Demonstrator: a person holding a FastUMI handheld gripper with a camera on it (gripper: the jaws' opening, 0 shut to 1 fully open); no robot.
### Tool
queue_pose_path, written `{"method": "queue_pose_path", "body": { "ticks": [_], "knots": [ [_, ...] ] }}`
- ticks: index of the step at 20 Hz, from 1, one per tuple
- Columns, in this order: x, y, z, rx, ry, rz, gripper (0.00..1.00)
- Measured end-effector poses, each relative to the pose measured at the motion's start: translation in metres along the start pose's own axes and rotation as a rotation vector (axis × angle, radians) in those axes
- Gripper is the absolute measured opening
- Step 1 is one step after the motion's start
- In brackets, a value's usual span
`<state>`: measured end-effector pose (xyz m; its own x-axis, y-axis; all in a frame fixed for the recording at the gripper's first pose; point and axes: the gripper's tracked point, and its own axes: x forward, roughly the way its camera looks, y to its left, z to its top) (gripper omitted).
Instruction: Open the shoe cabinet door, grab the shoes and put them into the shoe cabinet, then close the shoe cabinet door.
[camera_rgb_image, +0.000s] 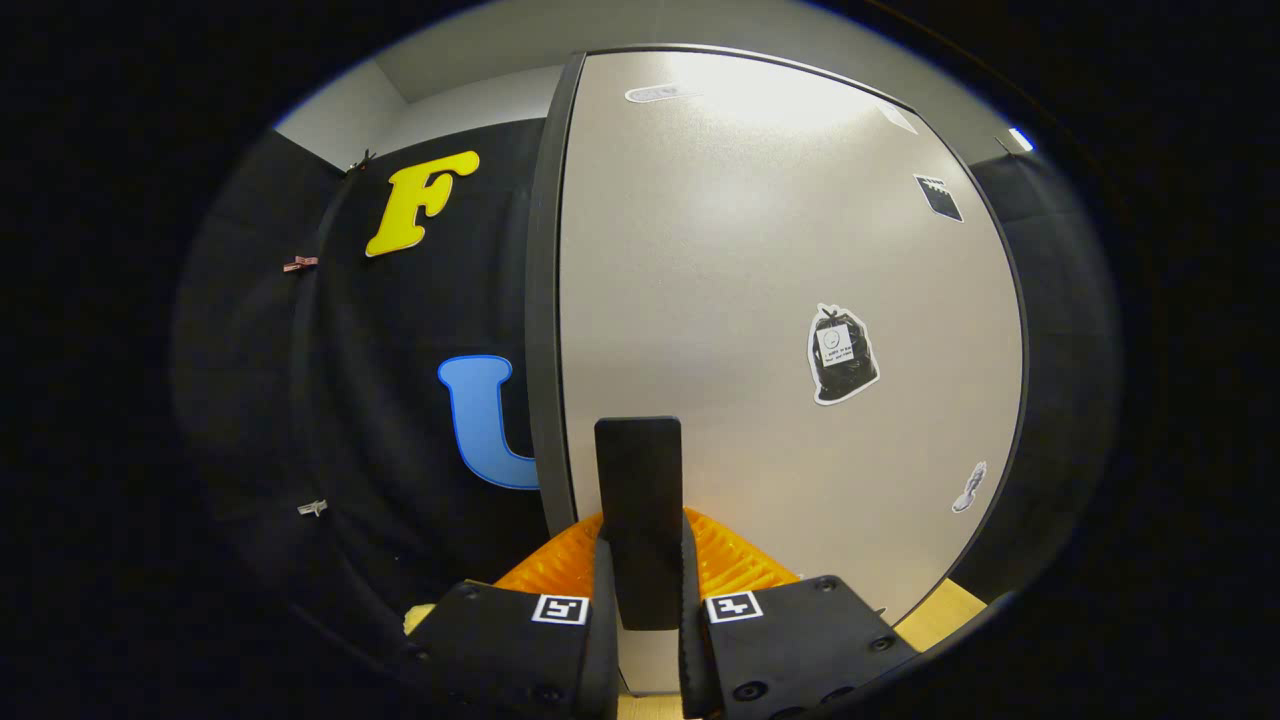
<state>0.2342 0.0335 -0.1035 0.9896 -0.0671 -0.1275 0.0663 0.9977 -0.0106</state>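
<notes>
The shoe cabinet door (760, 250) is a pale, matte panel with a dark edge that stands right in front of me. A flat black handle (638, 465) sticks up from between my fingers. My gripper (640, 545) is shut on this handle, one finger pressing on each side of it. The door's left edge (545, 300) stands against the black booth wall. Whether the door is ajar or closed, I cannot tell.
Several small stickers dot the door, among them a black bag-shaped one (842, 355) to the right of the handle. The black booth wall (400, 420) runs along the left. A strip of light wooden surface (935, 610) shows below the door's lower right corner.
</notes>
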Motion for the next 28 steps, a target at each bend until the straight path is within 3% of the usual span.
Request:
{"method": "queue_pose_path", "body": {
  "ticks": [4,14,28],
  "knots": [
    [-0.014,0.001,0.0,-0.006,0.008,0.036,0.28],
    [-0.106,-0.02,-0.002,0.04,0.036,0.152,0.28],
    [-0.203,-0.1,0.005,0.056,0.049,0.26,0.27]
  ]
}}
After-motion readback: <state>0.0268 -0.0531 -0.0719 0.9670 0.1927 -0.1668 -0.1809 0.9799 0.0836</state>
